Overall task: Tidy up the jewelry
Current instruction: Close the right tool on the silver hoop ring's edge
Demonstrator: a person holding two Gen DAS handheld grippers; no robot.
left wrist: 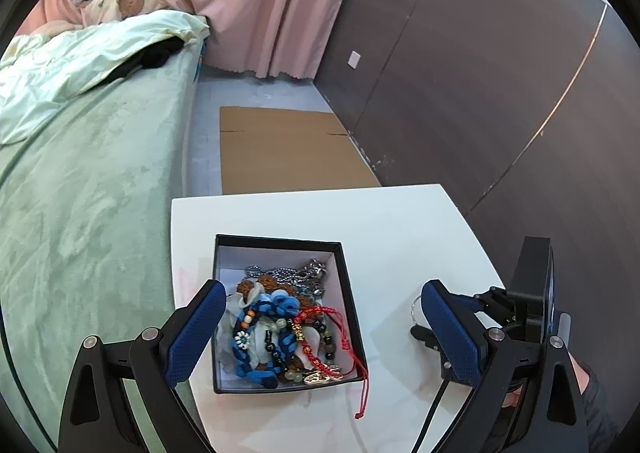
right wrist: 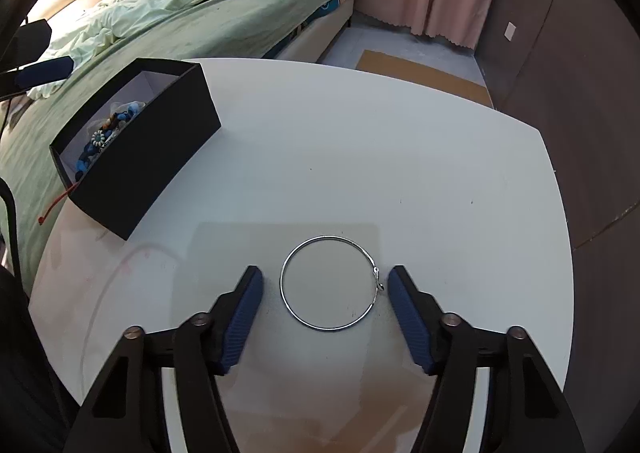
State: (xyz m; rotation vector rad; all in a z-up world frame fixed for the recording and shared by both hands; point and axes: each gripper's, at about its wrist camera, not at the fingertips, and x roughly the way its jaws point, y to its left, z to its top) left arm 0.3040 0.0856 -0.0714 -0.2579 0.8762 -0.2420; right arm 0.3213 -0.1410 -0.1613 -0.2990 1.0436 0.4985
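A black box [left wrist: 350,305] with a white inside stands on the white table [left wrist: 400,237]; it holds a tangle of jewelry [left wrist: 286,327]: blue cord, beads, chains, and a red cord [left wrist: 362,393] that hangs over the front rim. My left gripper [left wrist: 320,305] is open above the box. In the right wrist view the box [right wrist: 156,161] stands at left. A thin silver hoop [right wrist: 329,283] lies flat on the table [right wrist: 440,173] between the blue pads of my open right gripper [right wrist: 325,285]. A sliver of the hoop [left wrist: 415,307] shows in the left view.
A bed with green covers [left wrist: 88,173] runs along the table's left side. A flat cardboard sheet [left wrist: 288,149] lies on the floor beyond the table. A dark wall [left wrist: 500,93] is at right, pink curtains [left wrist: 260,1] behind.
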